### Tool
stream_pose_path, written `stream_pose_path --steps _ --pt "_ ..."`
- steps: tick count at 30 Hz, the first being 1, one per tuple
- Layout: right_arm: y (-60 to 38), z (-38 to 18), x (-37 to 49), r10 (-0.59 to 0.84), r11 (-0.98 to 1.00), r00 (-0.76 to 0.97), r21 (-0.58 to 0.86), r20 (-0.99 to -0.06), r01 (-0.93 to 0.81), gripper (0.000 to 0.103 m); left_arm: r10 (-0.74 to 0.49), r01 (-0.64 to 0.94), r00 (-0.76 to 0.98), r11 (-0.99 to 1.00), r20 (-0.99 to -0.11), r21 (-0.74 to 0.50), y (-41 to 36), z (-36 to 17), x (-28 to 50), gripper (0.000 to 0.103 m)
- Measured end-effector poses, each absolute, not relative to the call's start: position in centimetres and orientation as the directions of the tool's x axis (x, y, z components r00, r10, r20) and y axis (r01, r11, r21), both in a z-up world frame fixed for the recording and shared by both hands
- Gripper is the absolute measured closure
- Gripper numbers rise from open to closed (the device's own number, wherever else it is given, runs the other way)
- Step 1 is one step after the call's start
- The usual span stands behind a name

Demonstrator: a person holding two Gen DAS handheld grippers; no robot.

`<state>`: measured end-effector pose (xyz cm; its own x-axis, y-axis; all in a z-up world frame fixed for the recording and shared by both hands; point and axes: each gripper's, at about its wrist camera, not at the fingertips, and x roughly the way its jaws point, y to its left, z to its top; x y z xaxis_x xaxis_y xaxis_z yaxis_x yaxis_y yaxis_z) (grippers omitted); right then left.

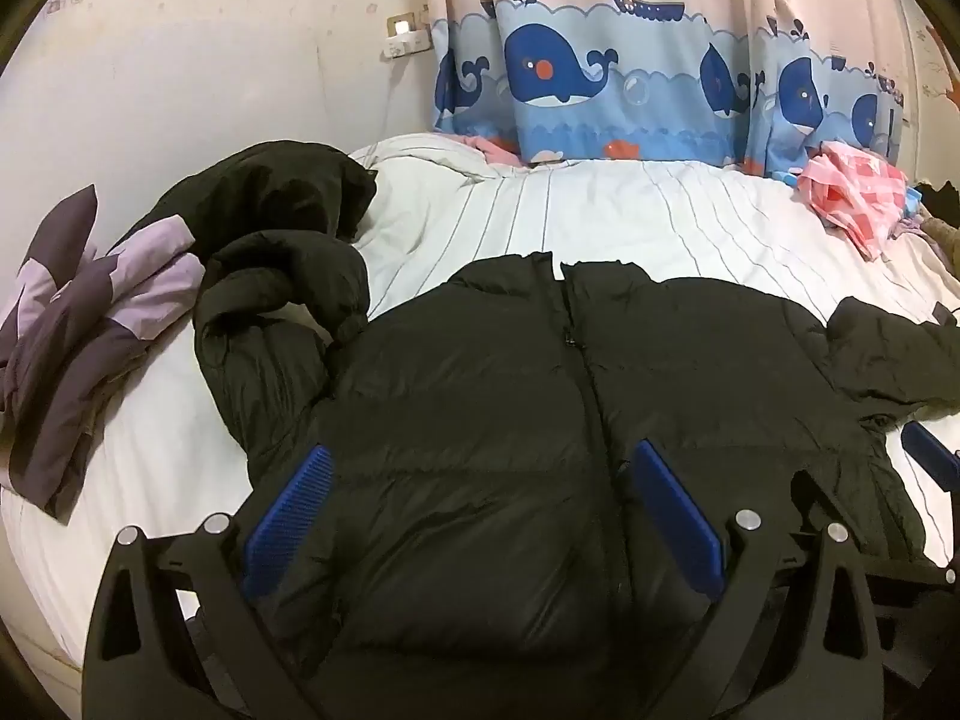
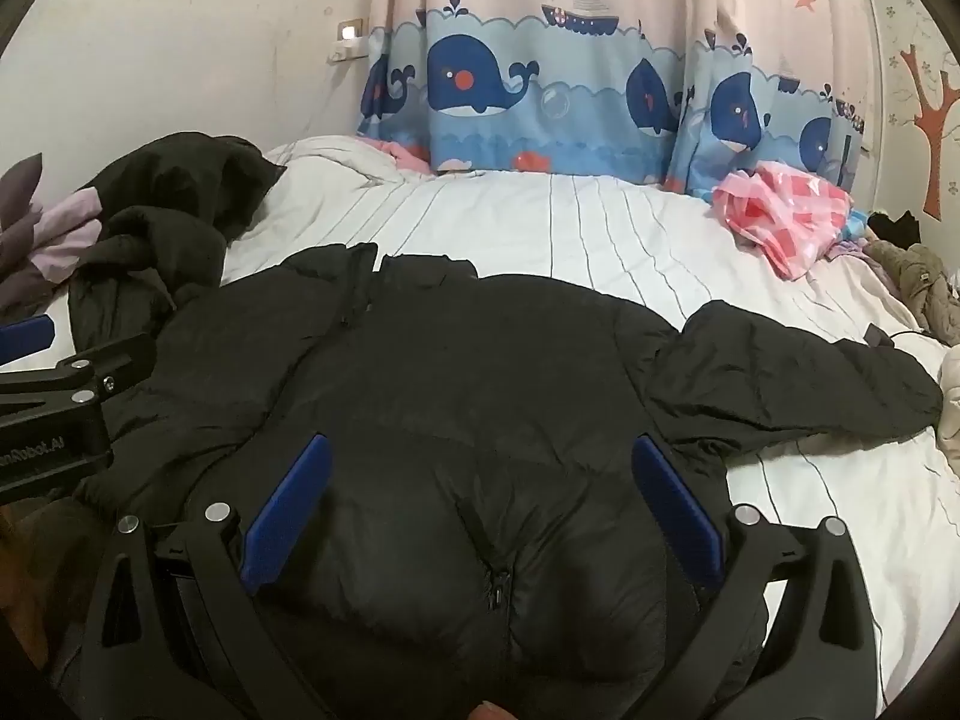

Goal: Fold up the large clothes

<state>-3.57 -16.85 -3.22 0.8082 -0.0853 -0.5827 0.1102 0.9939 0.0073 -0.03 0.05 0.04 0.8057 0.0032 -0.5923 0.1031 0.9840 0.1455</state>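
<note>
Jacket (image 1: 480,396) lies beneath both wide-open grippers (image 1: 480,480), tilted downward.

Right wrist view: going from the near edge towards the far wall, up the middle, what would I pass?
Black puffer jacket → striped white bedsheet → whale curtain.

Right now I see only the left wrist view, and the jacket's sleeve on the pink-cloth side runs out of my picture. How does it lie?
Observer: The sleeve lies stretched out flat on the bed, not folded in.
Operator: Is anything lying beyond it?
Observer: Yes, an olive-brown garment is heaped past the pink cloth.
Operator: And the right tongs?
Observer: The right tongs are open above the lower front of the jacket, holding nothing.
</note>
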Motion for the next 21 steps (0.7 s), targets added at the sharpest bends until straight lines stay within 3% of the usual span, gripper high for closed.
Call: stream_pose_path --steps 21 --pt "-17.7 -2.6 -4.2 -0.065 0.994 0.821 0.039 -0.568 0.106 0.006 0.010 0.095 0.810 0.985 -0.586 0.147 -0.1 0.8 -0.5 0.007"
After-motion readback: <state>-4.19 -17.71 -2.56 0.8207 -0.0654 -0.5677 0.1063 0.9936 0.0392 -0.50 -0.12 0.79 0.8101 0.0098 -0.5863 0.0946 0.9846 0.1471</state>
